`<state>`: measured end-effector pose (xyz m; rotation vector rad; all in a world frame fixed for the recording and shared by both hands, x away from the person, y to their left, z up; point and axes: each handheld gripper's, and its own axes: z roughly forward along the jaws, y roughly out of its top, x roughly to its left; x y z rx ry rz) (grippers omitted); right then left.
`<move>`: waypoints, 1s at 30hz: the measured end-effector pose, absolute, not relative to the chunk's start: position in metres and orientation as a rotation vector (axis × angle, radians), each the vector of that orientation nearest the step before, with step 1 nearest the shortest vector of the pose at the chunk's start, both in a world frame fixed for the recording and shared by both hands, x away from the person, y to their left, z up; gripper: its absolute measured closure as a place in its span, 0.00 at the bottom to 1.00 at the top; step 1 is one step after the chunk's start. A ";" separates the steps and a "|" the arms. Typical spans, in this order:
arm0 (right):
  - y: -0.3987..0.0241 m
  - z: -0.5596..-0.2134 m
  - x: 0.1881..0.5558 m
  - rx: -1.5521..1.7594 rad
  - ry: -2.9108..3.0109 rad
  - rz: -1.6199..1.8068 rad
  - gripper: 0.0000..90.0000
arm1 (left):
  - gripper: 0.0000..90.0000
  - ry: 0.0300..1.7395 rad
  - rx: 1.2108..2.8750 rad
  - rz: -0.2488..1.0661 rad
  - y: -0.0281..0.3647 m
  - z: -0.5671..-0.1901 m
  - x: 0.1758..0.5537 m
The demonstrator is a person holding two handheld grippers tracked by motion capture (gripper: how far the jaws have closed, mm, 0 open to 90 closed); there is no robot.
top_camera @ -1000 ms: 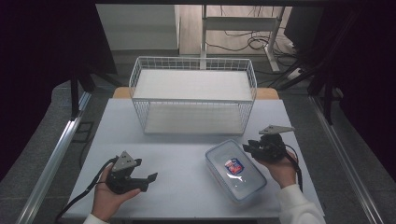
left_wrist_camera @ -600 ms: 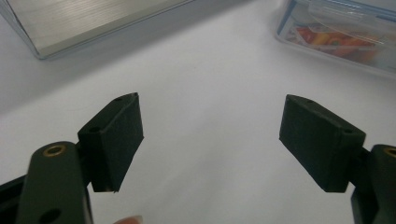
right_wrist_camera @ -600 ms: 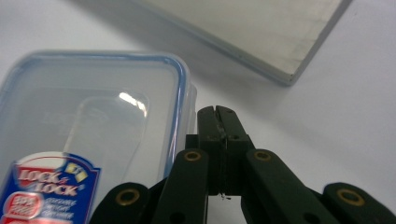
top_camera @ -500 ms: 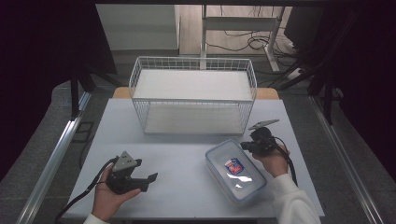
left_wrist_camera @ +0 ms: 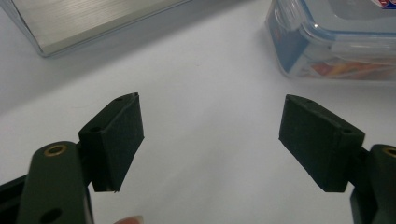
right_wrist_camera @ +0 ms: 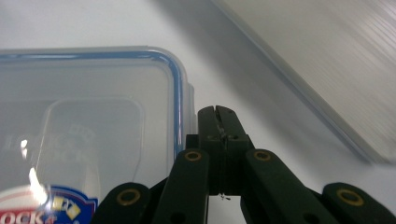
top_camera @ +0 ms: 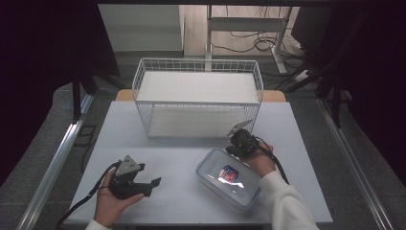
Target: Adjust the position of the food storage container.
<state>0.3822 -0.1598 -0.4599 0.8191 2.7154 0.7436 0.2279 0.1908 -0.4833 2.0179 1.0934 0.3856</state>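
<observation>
A clear plastic container [top_camera: 229, 178] with a blue-sealed lid and a red-and-blue label lies on the white table, right of centre. My right gripper [top_camera: 238, 142] is at its far right corner. In the right gripper view the jaws are pressed together with nothing between them, the gripper [right_wrist_camera: 218, 112] beside the lid's clip edge [right_wrist_camera: 180, 107]. My left gripper [top_camera: 153, 183] rests low near the front left, held in a hand, and is open. In the left gripper view its pads [left_wrist_camera: 119, 135] stand wide apart over bare table, with the container [left_wrist_camera: 336, 37] ahead at upper right.
A white wire basket [top_camera: 198, 98] stands at the back centre of the table, its metal base [left_wrist_camera: 88, 21] showing in the left gripper view. A metal rail [top_camera: 52, 167] runs along the left side. Chair legs and cables lie on the floor behind.
My right gripper has moved left and forward, from the container's right side to its far corner. The left gripper has stayed where it was, open.
</observation>
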 end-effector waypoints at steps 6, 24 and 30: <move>-0.130 -0.462 0.375 0.715 2.771 0.764 0.99 | 0.24 1.092 2.032 0.387 0.190 -0.485 0.229; -0.166 -0.418 0.308 0.645 2.762 0.989 0.99 | 0.23 1.092 2.053 0.396 0.191 -0.486 0.228; -0.179 -0.423 0.255 0.571 2.852 0.989 0.99 | 0.24 1.091 2.058 0.383 0.189 -0.487 0.229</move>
